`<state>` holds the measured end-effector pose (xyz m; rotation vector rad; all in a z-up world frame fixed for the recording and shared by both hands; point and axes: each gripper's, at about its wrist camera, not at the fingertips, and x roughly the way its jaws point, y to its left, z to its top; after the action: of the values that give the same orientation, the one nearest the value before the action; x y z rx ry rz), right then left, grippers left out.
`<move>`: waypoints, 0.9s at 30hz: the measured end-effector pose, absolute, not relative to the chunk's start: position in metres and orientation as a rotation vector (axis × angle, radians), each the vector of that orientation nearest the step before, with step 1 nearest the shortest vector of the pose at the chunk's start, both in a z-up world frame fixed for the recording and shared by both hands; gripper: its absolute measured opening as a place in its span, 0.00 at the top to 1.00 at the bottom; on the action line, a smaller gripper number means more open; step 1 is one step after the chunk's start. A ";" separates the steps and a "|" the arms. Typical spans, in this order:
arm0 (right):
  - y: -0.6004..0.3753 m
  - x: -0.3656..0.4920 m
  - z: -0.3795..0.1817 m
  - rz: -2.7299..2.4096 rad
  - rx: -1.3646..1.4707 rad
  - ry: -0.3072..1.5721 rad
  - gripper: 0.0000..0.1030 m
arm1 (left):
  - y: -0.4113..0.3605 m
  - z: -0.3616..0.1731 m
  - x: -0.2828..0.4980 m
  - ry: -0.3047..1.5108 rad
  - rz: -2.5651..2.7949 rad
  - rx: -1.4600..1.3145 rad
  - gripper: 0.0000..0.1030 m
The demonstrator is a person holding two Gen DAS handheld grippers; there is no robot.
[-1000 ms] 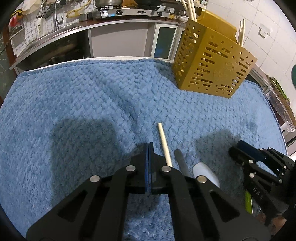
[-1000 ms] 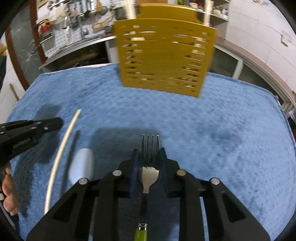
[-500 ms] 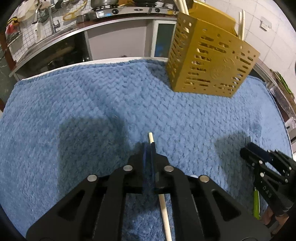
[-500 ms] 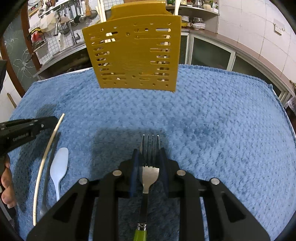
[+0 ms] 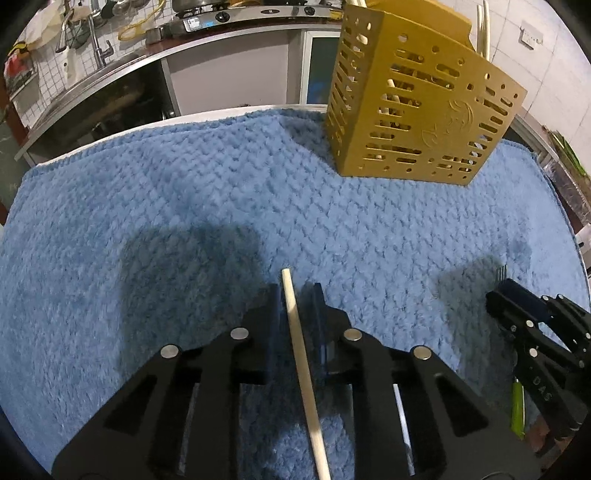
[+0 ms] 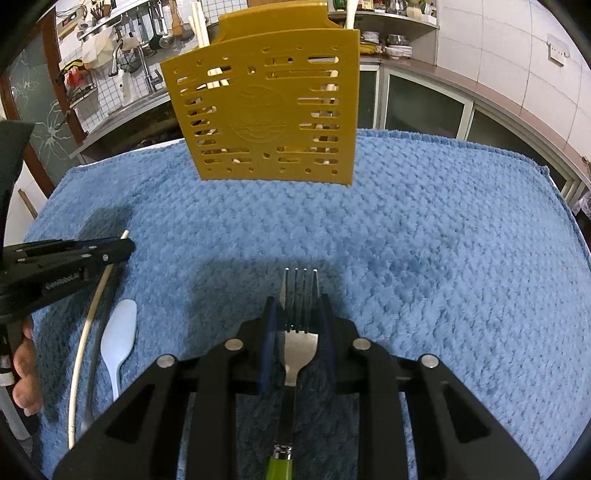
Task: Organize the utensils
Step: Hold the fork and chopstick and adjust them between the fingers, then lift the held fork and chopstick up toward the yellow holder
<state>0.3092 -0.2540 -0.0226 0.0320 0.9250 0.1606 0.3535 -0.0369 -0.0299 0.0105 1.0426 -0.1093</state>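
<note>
A pale wooden chopstick (image 5: 303,362) lies on the blue towel (image 5: 147,206) and runs between the fingers of my left gripper (image 5: 295,291). Those jaws are opening, with a gap on both sides of the stick. My right gripper (image 6: 297,299) is shut on a fork (image 6: 300,341) with a green handle; its tines stick out ahead of the pads. A white spoon (image 6: 119,332) lies beside the chopstick (image 6: 84,332). The yellow perforated utensil holder (image 6: 269,110) stands at the far edge and holds several chopsticks. The left gripper (image 6: 127,248) shows in the right wrist view.
The towel (image 6: 443,258) covers the whole tabletop. Behind it run a kitchen counter with a stove (image 5: 221,18), a sink tap and hanging tools. The right gripper (image 5: 496,295) sits at the right edge of the left wrist view. A hand (image 6: 26,369) grips the left tool.
My left gripper slid sideways over the chopstick and its shut jaws parted around it. The right gripper kept the fork and shifted a little, so the holder now sits left of centre.
</note>
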 end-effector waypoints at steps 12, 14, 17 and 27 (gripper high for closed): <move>-0.257 0.318 -0.012 0.152 0.071 0.933 0.78 | -0.026 -0.010 0.359 1.027 -0.139 -0.051 0.95; -0.260 0.316 -0.007 0.155 0.079 0.920 0.78 | -0.026 -0.004 0.355 1.011 -0.147 -0.053 0.96; -0.262 0.311 0.000 0.159 0.081 0.892 0.78 | -0.025 0.009 0.349 0.978 -0.156 -0.054 0.96; -0.271 0.288 0.032 0.175 0.084 0.770 0.78 | -0.010 0.048 0.320 0.842 -0.182 -0.086 0.96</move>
<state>0.2879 -0.2713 0.0323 0.0839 0.7698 0.1751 0.3204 -0.0100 0.0481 -0.0862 0.8419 -0.1825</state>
